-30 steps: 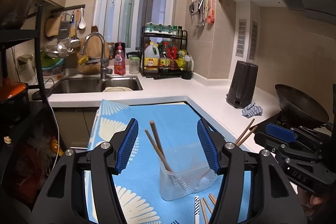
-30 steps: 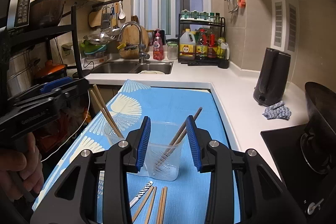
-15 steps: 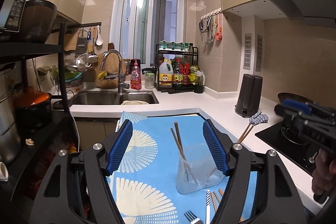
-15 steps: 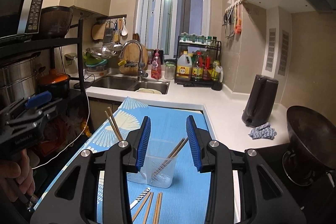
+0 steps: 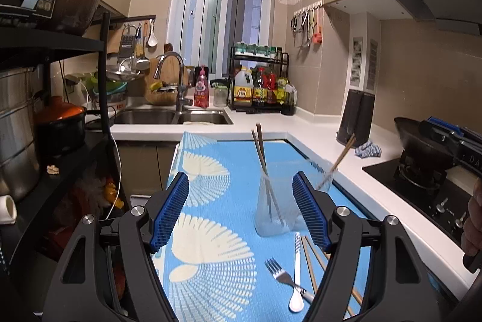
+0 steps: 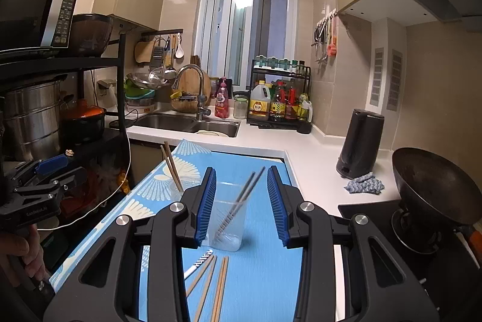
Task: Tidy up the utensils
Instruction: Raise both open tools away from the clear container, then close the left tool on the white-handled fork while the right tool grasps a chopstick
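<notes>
Two clear plastic cups stand on the blue patterned mat. The nearer cup holds an upright pair of chopsticks; the cup behind it holds a pair leaning right. In front lie a fork, a white spoon with a striped handle and loose chopsticks. My left gripper is open and empty, drawn back from the cups. In the right wrist view a cup with chopsticks stands beyond my right gripper, whose jaws are apart and hold nothing. Loose chopsticks lie below.
A sink and tap sit at the back, with a condiment rack to their right. A black kettle, a grey-blue cloth and a wok on the hob stand on the right. The left shelf carries an orange-lidded pot and a steel pot.
Both grippers have pulled back from the cups, which now look smaller and farther. The left jaws have widened. The fork, spoon and loose chopsticks have come into view.
</notes>
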Tool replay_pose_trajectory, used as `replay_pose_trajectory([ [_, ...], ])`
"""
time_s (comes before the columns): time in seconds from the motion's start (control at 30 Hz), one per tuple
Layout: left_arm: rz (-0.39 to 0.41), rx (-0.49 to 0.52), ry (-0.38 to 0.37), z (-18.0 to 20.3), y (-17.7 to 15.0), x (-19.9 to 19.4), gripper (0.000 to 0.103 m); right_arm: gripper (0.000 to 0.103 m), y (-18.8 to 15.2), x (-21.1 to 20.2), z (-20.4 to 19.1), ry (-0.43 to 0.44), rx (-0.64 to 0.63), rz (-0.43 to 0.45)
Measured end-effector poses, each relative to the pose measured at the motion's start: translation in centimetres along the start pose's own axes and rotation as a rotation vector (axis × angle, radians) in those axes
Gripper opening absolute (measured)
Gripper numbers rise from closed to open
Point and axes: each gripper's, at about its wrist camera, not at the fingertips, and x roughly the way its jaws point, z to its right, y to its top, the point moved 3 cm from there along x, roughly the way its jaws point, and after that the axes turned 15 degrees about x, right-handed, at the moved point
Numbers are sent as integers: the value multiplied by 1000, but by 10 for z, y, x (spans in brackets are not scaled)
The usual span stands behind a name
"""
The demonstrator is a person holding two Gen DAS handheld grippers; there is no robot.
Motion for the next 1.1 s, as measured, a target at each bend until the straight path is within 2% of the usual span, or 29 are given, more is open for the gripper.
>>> replay_pose_trajectory([
  [0.27,-52,1,-23,12,-24,-2,70,36,-28,-10,23,-22,39,-46],
  [0.37,-78,-22,-7,8,-34,0,70,37,-43,-10,30,-21,56,-77],
  [0.43,-95,-48,12,4,-42,0,66,37,-54,-8,34,-18,72,-102],
  [0.47,-107,-67,15,2,-47,0,59,37,-61,-7,34,-16,77,-116],
  [0.53,-144,-100,10,-1,-57,5,53,37,-77,-4,36,-13,88,-145],
  [0.6,-196,-138,-28,0,-70,15,35,37,-97,1,37,-8,103,-182],
  [0.7,-281,-209,-88,9,-95,33,31,37,-130,14,41,3,158,-259],
  [0.83,-385,-277,-177,34,-129,52,30,37,-171,31,42,-4,181,-337],
  [1.0,-405,-319,-244,66,-142,50,30,37,-215,37,45,-17,181,-433],
  [1.1,-420,-317,-281,93,-144,52,32,37,-228,39,47,-15,171,-467],
])
